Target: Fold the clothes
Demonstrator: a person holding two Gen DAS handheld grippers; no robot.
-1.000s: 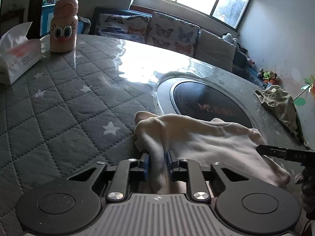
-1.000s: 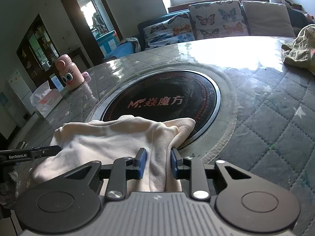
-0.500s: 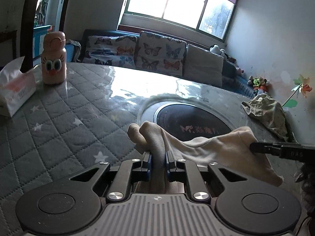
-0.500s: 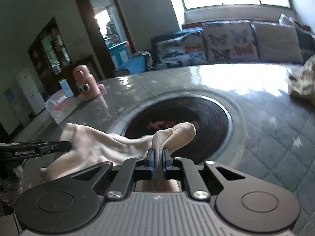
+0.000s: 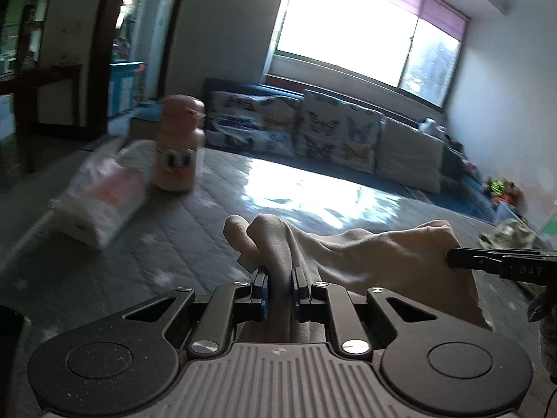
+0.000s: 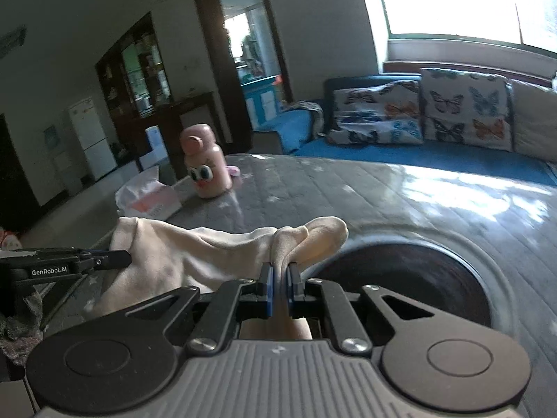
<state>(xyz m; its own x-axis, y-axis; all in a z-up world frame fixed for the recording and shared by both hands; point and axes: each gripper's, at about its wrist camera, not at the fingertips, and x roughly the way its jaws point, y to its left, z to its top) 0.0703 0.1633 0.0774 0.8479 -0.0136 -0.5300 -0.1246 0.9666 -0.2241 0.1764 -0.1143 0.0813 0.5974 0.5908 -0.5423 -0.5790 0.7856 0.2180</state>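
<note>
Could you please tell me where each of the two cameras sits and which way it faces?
Left wrist: on the left gripper, facing the window; the right gripper enters from the right.
Right wrist: on the right gripper, facing the doorway; the left gripper enters from the left.
Shared: cream garment clamped by both, pink bottle, sofa.

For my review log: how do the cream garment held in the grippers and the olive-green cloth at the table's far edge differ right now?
The cream garment is pinched at two ends, by the left gripper and the right gripper, and hangs stretched between them; the olive-green cloth lies crumpled and ungripped on the quilted table. The garment is plain and pale, the cloth darker and mottled. Both are soft fabric.
</note>
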